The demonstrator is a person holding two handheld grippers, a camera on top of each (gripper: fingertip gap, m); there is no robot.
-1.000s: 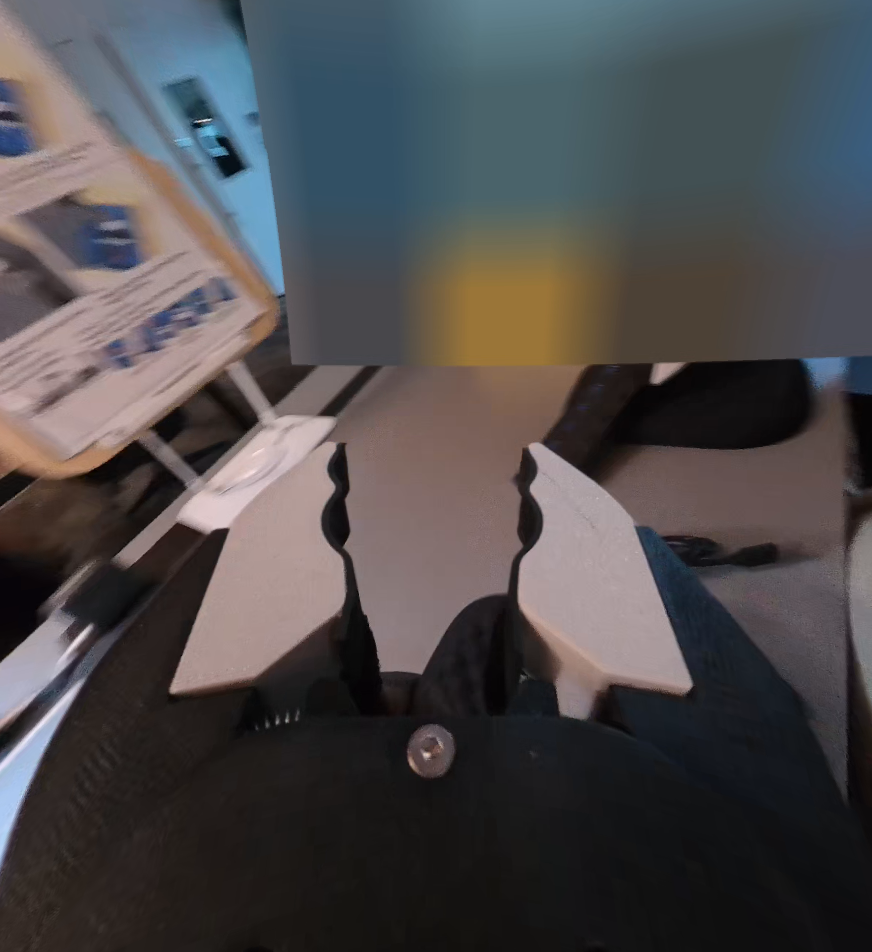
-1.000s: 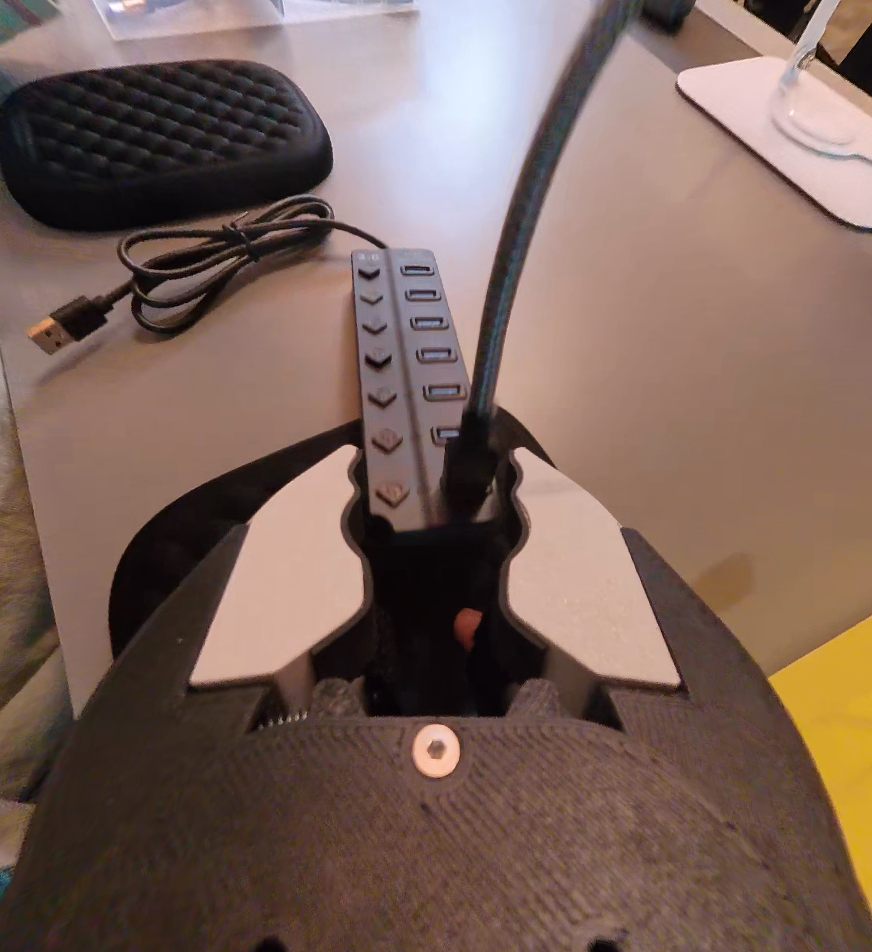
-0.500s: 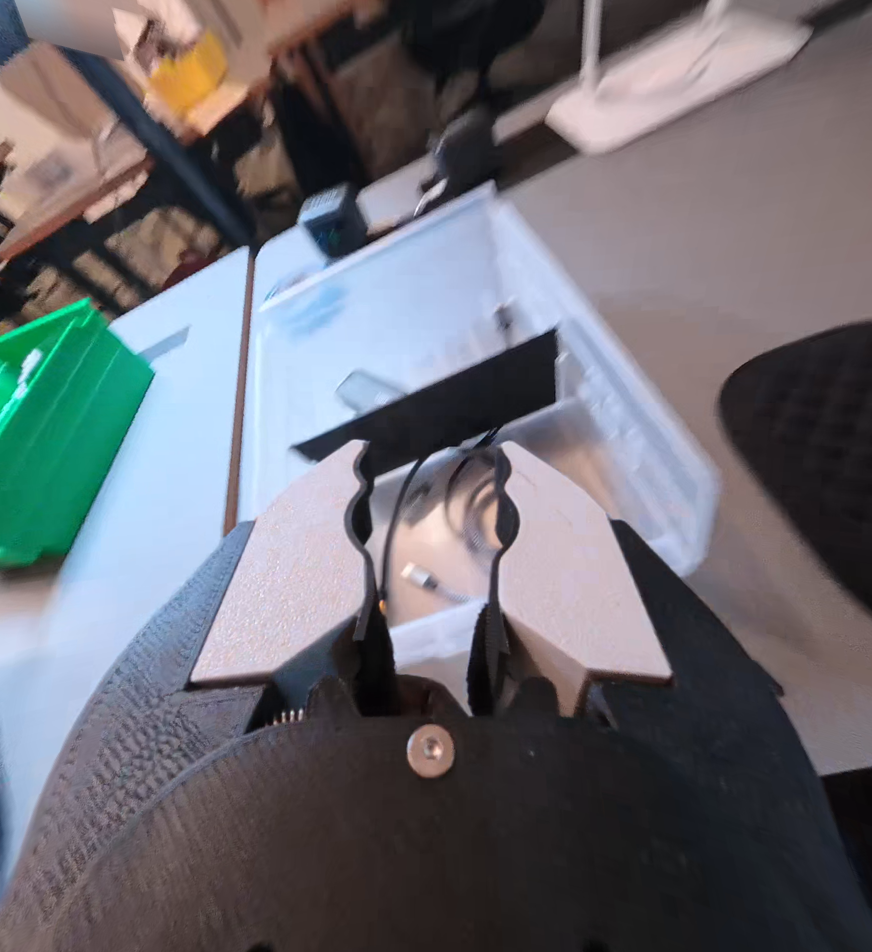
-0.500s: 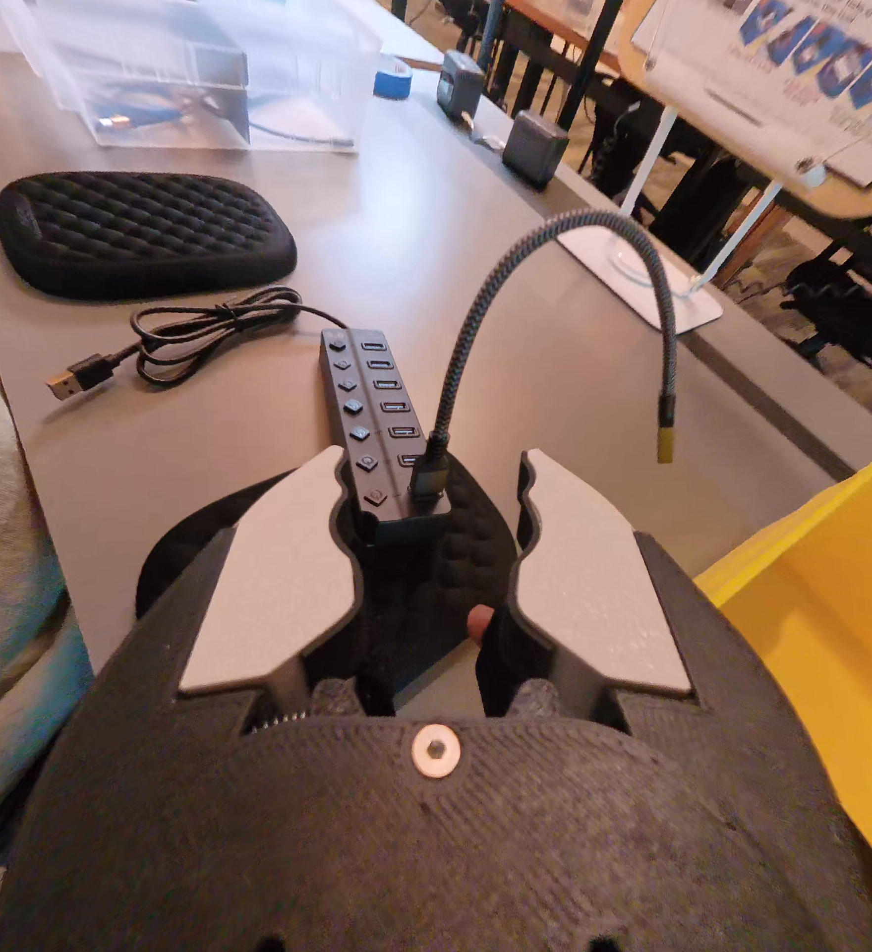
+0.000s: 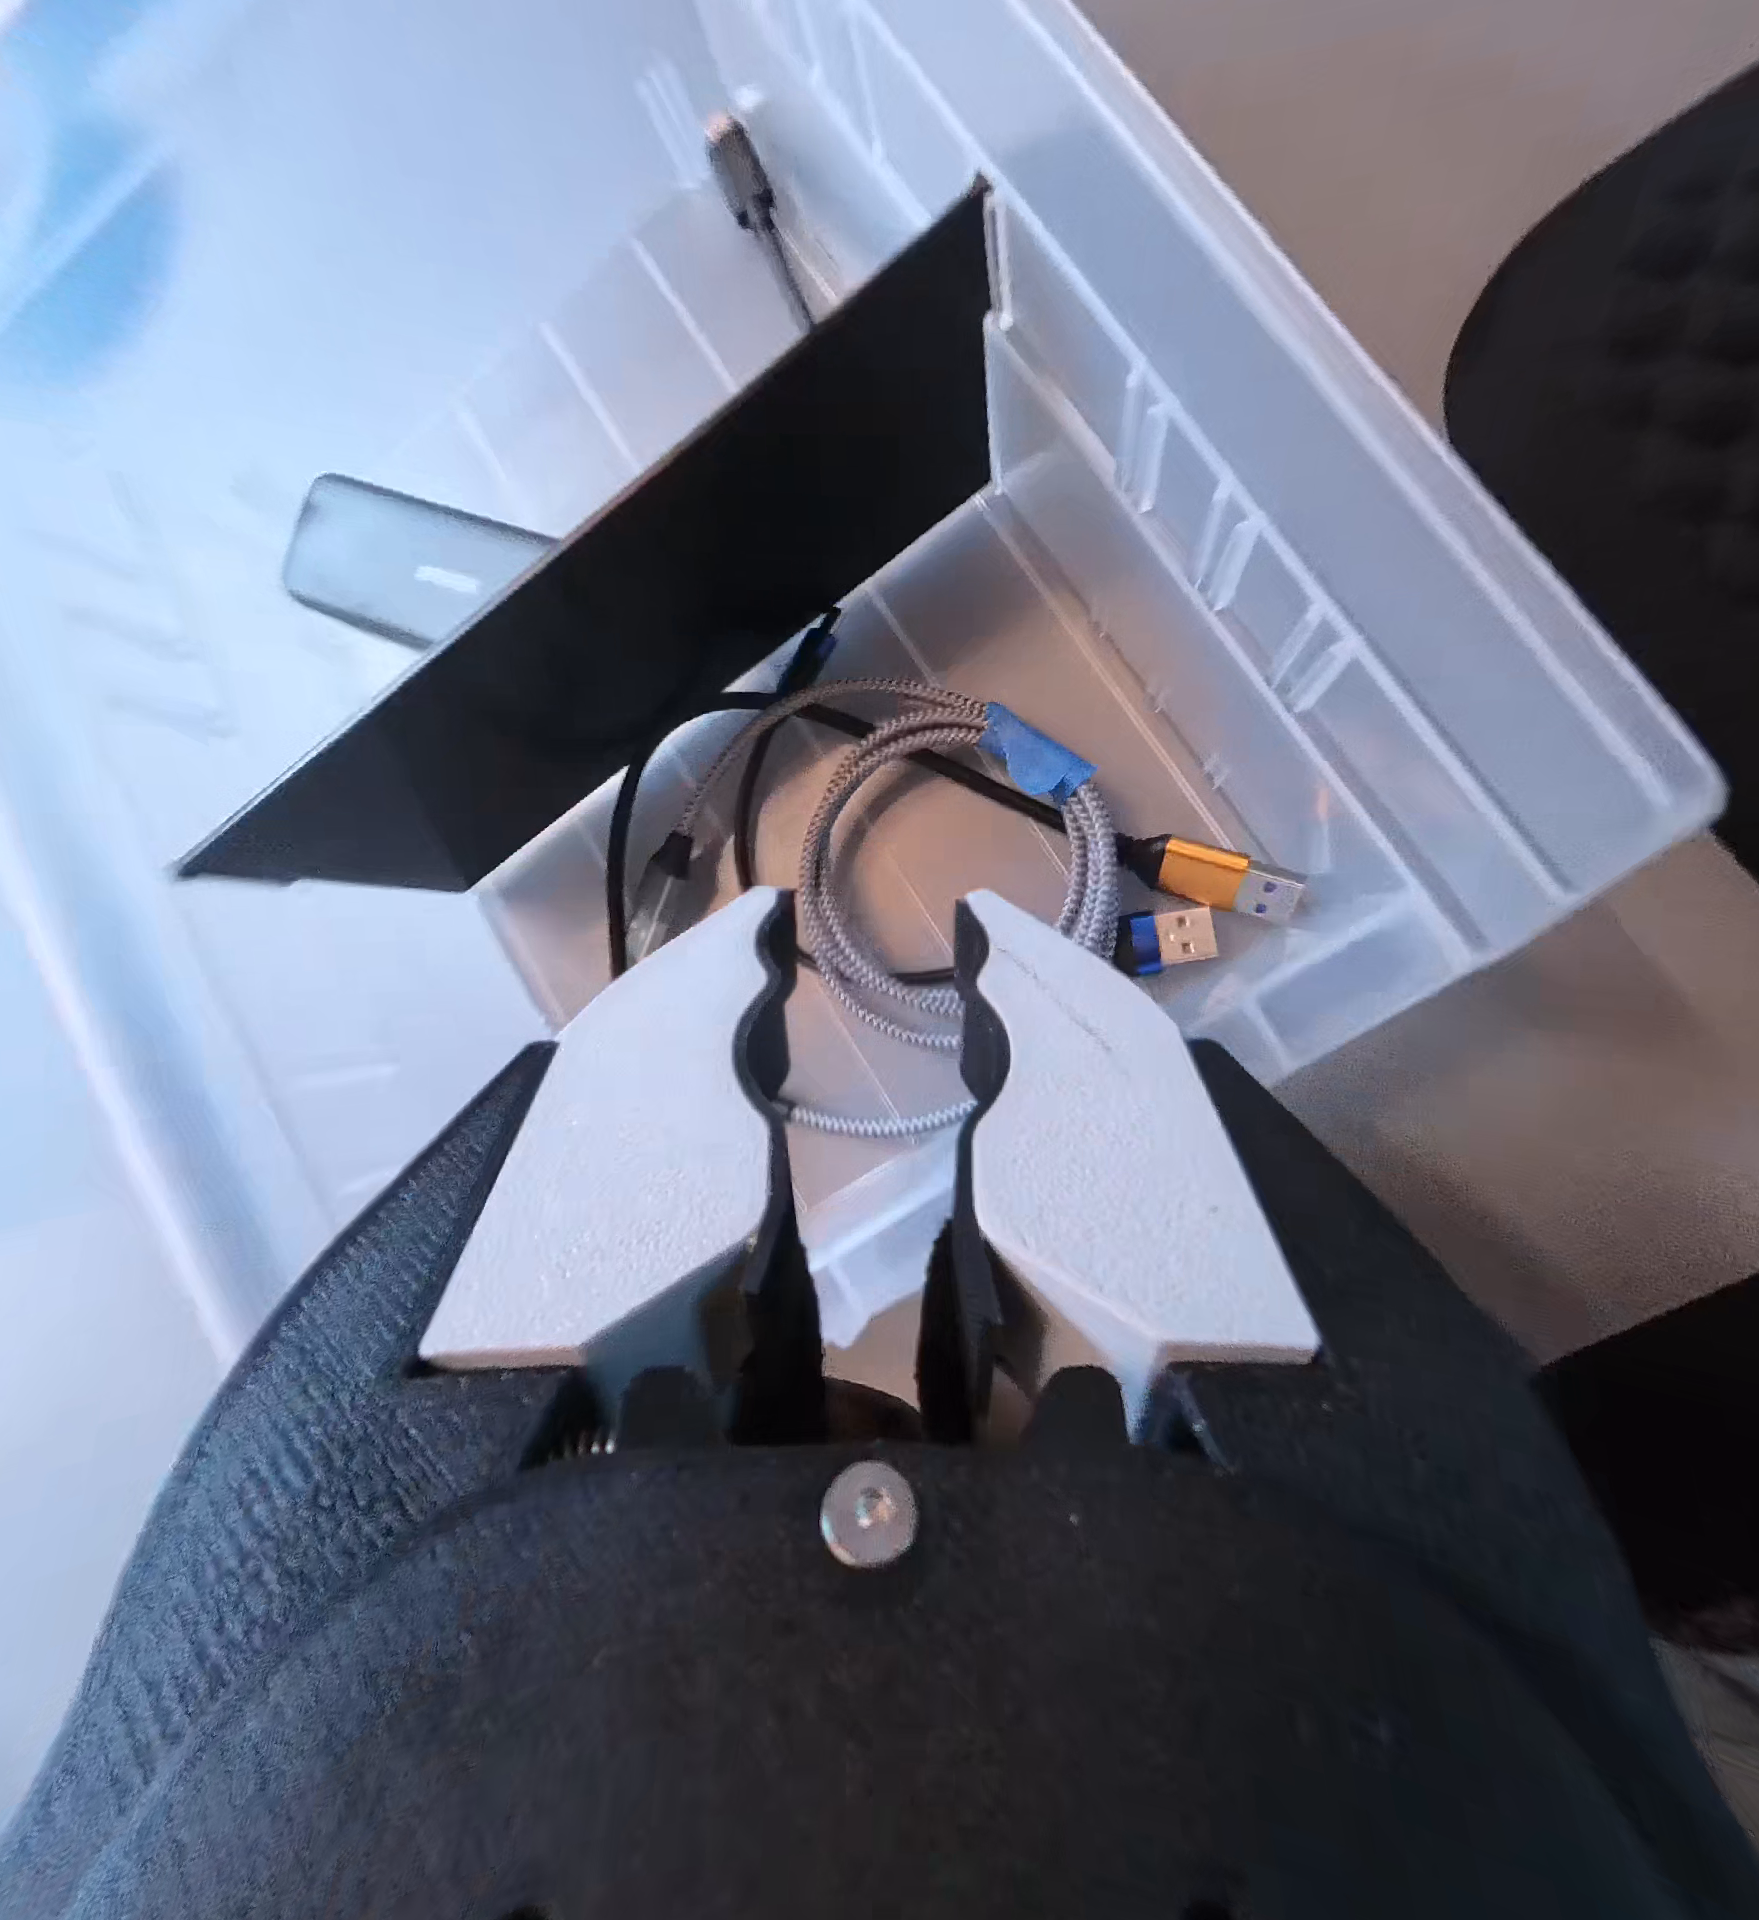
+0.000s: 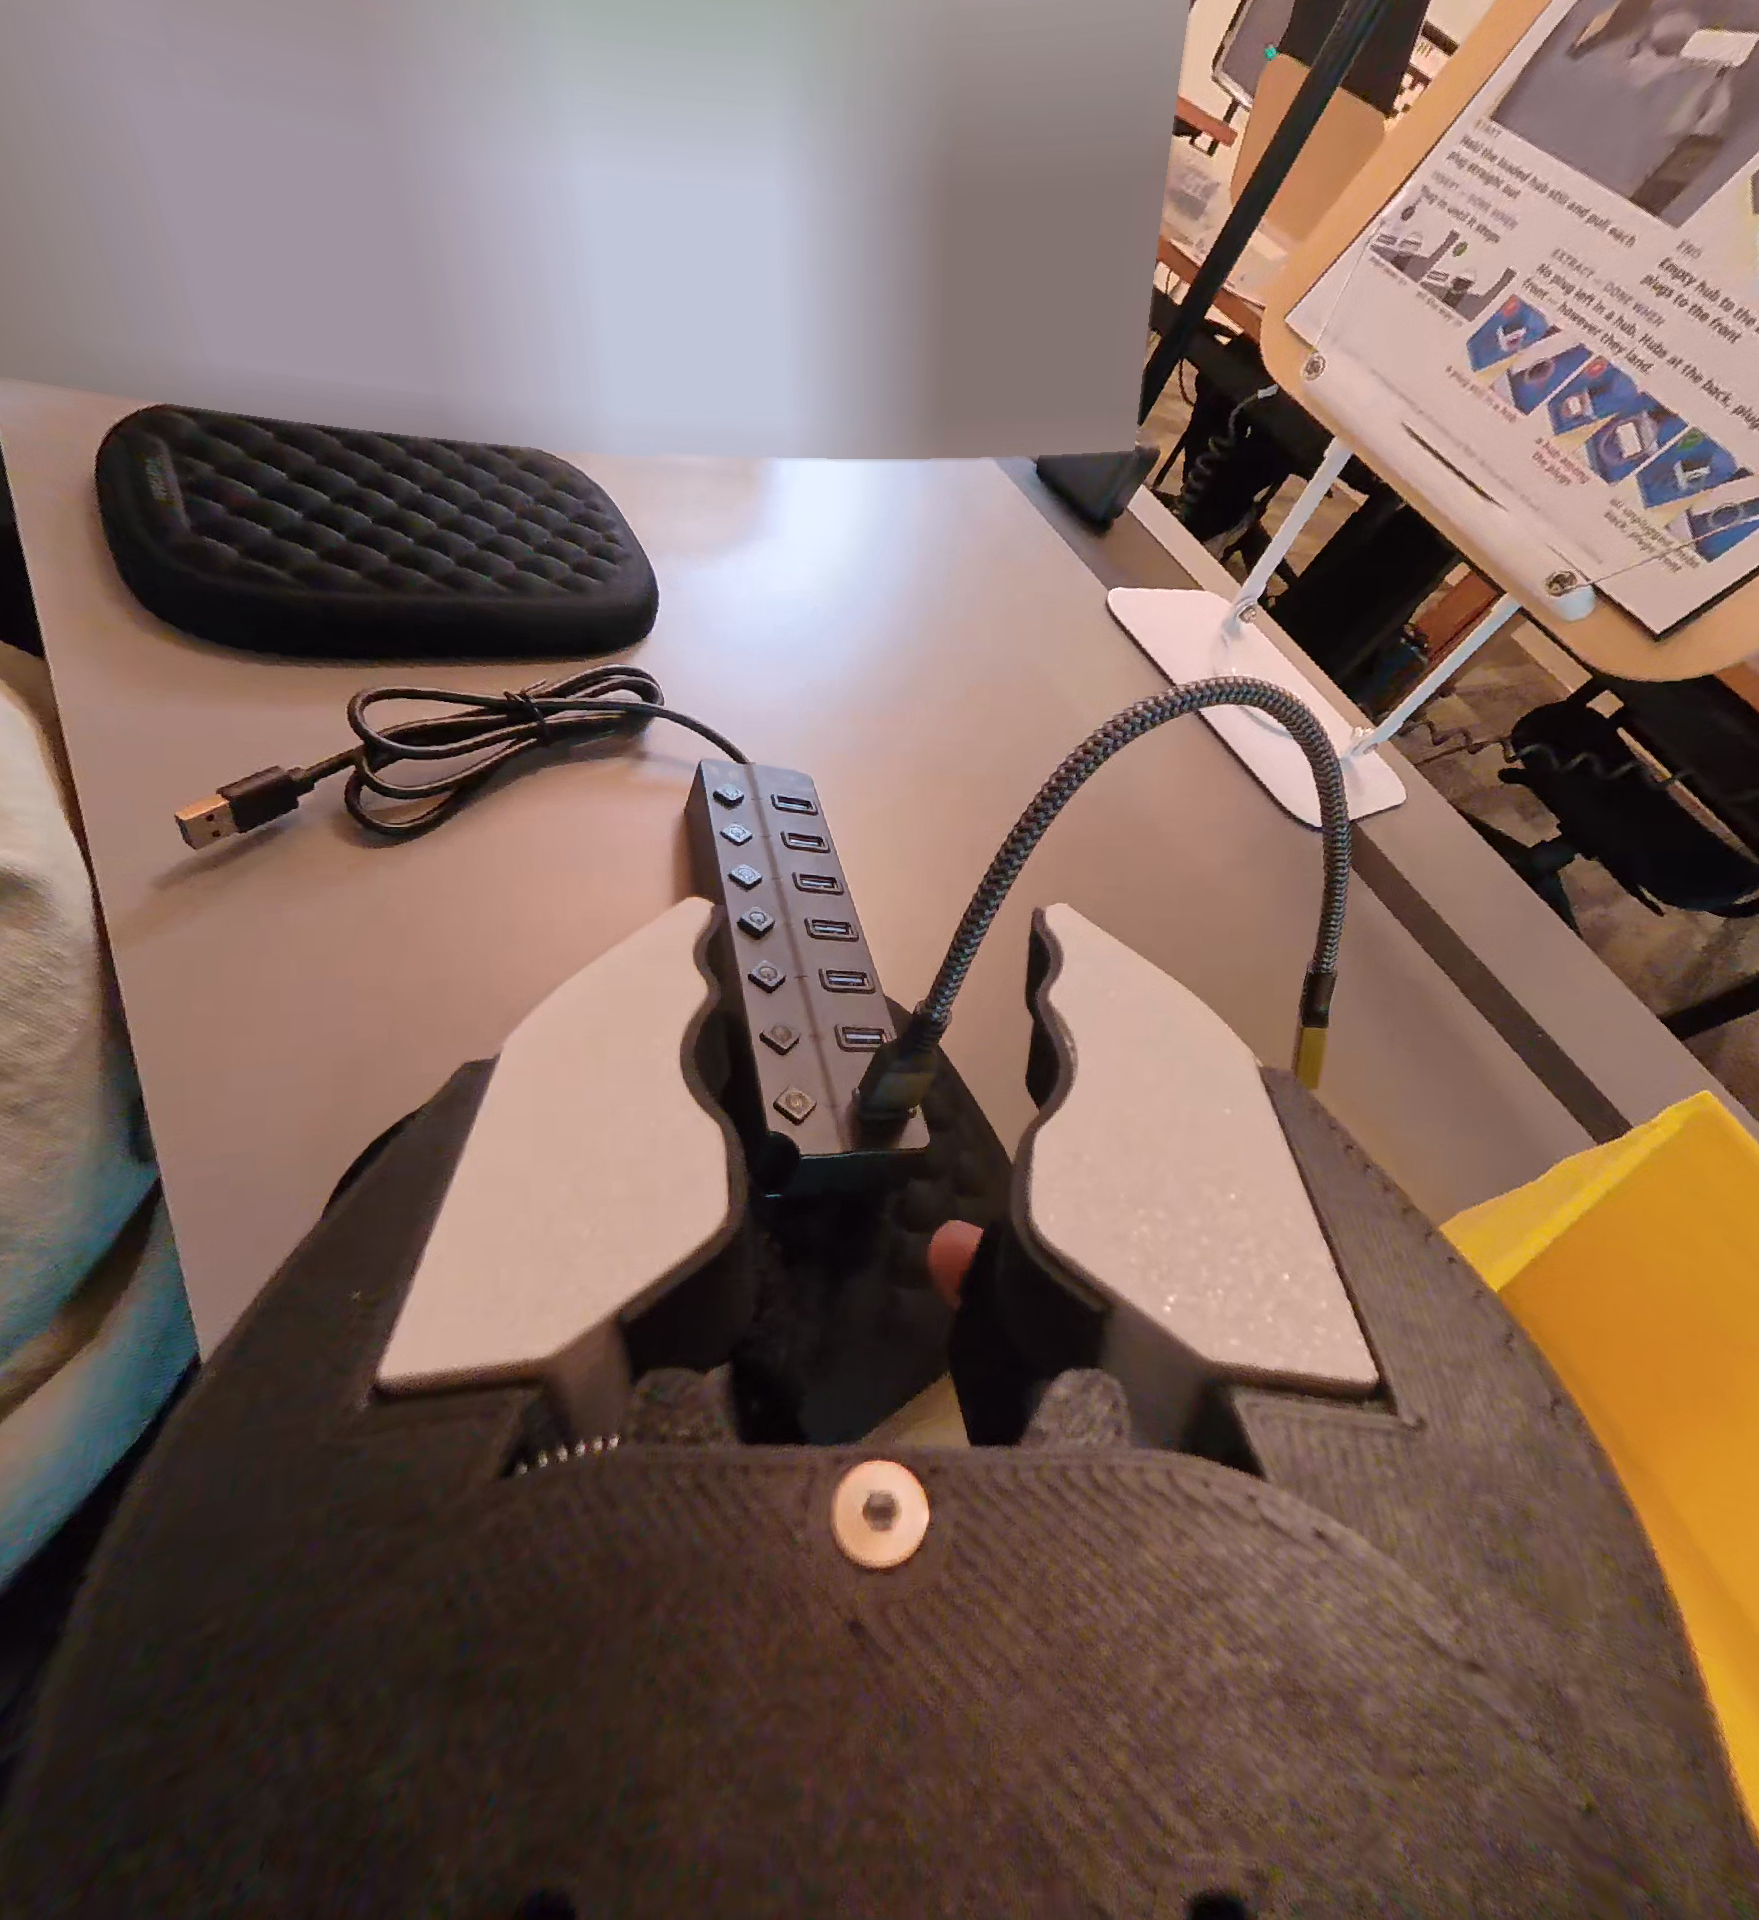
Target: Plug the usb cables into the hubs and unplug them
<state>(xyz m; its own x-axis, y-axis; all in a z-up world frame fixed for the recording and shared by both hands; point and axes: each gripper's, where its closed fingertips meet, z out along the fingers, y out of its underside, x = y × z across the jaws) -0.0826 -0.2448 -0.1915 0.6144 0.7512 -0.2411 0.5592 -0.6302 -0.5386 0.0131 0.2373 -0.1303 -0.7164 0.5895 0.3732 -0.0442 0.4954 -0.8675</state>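
1. grey table (image 6: 958,644) carries a black quilted pad (image 6: 366,530) and a yellow bin (image 6: 1685,1351) at its near right edge.
2. clear plastic bin (image 5: 1374,582) has a black divider (image 5: 646,623) across it.
3. right gripper (image 6: 870,935) is spread wide, holding nothing, around the near end of the black usb hub (image 6: 802,935).
4. left gripper (image 5: 870,914) is parted and empty, over the bin.
5. a braided cable (image 6: 1166,748) is plugged into the hub's nearest port.
6. a coiled grey braided cable (image 5: 854,831) lies in the bin, bound with blue tape (image 5: 1036,753).

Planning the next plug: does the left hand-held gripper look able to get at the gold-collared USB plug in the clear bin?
Probably yes: the left hand-held gripper is open above the clear bin, nothing covering the gold-collared USB plug.
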